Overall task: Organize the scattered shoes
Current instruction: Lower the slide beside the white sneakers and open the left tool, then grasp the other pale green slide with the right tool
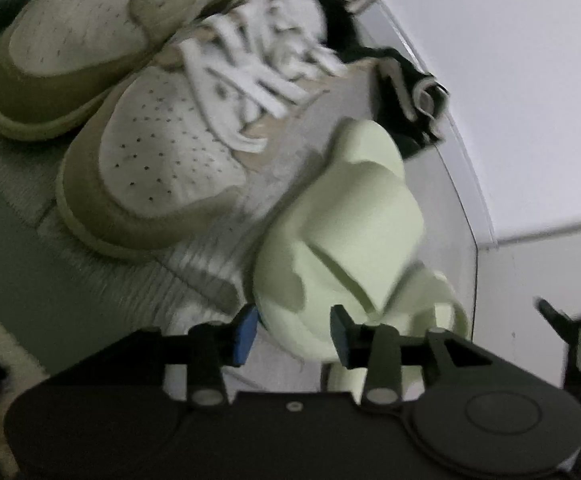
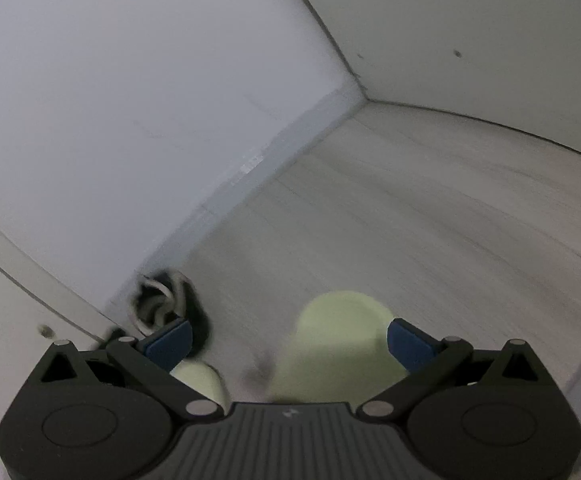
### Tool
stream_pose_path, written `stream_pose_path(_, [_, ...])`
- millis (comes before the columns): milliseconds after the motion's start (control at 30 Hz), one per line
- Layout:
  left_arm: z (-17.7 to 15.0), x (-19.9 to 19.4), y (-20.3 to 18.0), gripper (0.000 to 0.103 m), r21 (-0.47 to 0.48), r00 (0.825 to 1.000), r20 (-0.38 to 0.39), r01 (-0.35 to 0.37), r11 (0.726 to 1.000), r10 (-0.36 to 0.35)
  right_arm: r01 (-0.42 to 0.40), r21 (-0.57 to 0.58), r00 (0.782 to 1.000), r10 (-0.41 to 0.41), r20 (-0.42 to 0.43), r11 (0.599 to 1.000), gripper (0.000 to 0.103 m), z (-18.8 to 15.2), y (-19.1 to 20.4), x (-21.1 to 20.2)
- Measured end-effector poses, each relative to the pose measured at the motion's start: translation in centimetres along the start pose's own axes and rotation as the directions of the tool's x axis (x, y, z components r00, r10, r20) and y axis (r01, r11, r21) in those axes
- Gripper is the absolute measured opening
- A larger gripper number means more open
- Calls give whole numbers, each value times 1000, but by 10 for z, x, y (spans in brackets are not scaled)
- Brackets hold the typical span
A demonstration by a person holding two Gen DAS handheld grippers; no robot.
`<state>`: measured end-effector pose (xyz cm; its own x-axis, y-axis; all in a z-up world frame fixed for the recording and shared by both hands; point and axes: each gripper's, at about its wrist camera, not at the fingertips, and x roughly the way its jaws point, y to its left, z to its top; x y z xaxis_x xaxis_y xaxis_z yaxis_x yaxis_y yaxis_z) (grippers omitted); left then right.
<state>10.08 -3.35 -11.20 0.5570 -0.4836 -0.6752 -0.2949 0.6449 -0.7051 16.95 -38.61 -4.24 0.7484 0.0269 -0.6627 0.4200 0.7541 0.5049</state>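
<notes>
Two pale green slippers matter here. One slipper (image 1: 342,240) sits between the left gripper (image 1: 294,330) and its spread jaws, not yet clamped, beside the sneakers (image 1: 150,152). Ahead of the right gripper (image 2: 288,340), jaws wide, the other slipper (image 2: 338,344) waits, seemingly for pairing.

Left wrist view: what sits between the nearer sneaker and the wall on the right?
The pale green slide lies there on the floor, with black sandals further back against the wall. The nearer sneaker is left of both. The left wrist view shows this.
</notes>
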Motion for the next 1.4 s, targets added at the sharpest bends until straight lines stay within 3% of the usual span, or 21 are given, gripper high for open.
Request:
stream_pose_path(100, [6, -32, -12, 41, 151, 997, 70, 28, 988, -39, 15, -31, 997, -18, -82, 999, 103, -6, 4, 6])
stream_pose_path(200, [16, -61, -24, 50, 313, 976, 220, -69, 947, -2, 58, -92, 987, -71, -141, 994, 103, -12, 12, 11])
stream_pose_path(267, [23, -85, -30, 51, 412, 917, 393, -245, 877, 72, 80, -119, 971, -105, -215, 990, 102, -18, 14, 23])
stream_pose_path(300, [25, -89, -29, 51, 415, 899, 427, -295, 861, 102, 86, -121, 968, -112, -226, 989, 101, -19, 16, 26])
stream_pose_path(333, [31, -94, -24, 51, 406, 864, 479, -375, 833, 155, 107, -117, 963, -132, -234, 987, 100, -19, 15, 31])
stream_pose_path(367, [36, -95, -18, 51, 392, 847, 503, -403, 827, 174, 116, -104, 961, -138, -238, 988, 98, -18, 13, 34])
stream_pose_path(400, [38, -97, -11, 51, 374, 844, 506, -401, 837, 178, 125, -90, 960, -144, -241, 988, 98, -18, 11, 38])
stream_pose_path(467, [50, -100, 20, 49, 279, 867, 471, -322, 904, 163, 153, -75, 956, -167, -243, 985, 96, -16, 9, 48])
stream_pose_path(533, [63, -94, 41, 45, 199, 889, 435, -251, 947, 144, 160, -84, 953, -176, -245, 984, 94, -15, 12, 59])
stream_pose_path(633, [70, -84, 38, 45, 179, 879, 448, -264, 948, 160, 164, -135, 949, -194, -247, 977, 92, -19, 21, 71])
stream_pose_path(700, [69, -83, 33, 45, 198, 878, 453, -267, 943, 154, 169, -176, 951, -207, -228, 970, 84, -20, 26, 75])
stream_pose_path(800, [64, -79, 27, 46, 225, 876, 452, -297, 928, 170, 179, -225, 955, -224, -194, 958, 84, -15, 30, 87])
stream_pose_path(967, [68, -74, 27, 47, 204, 872, 457, -297, 933, 177, 188, -346, 963, -241, -117, 919, 84, -10, 47, 108])
stream_pose_path(1033, [68, -76, 30, 47, 198, 871, 459, -293, 935, 175, 182, -362, 963, -240, -122, 914, 84, -11, 50, 102])
stream_pose_path(1133, [70, -76, 32, 47, 193, 870, 463, -286, 939, 169, 158, -301, 966, -210, -151, 941, 82, -19, 46, 77])
stream_pose_path(1267, [71, -69, 30, 47, 204, 877, 450, -285, 937, 168, 96, -222, 952, -154, -263, 970, 55, -40, 35, 60])
stream_pose_path(1300, [71, -67, 28, 47, 213, 878, 447, -290, 933, 171, 83, -205, 949, -141, -283, 975, 52, -43, 33, 58])
stream_pose_path(1400, [69, -63, 24, 47, 238, 881, 440, -303, 923, 175, 10, -224, 966, -68, -250, 974, 50, -40, 40, 48])
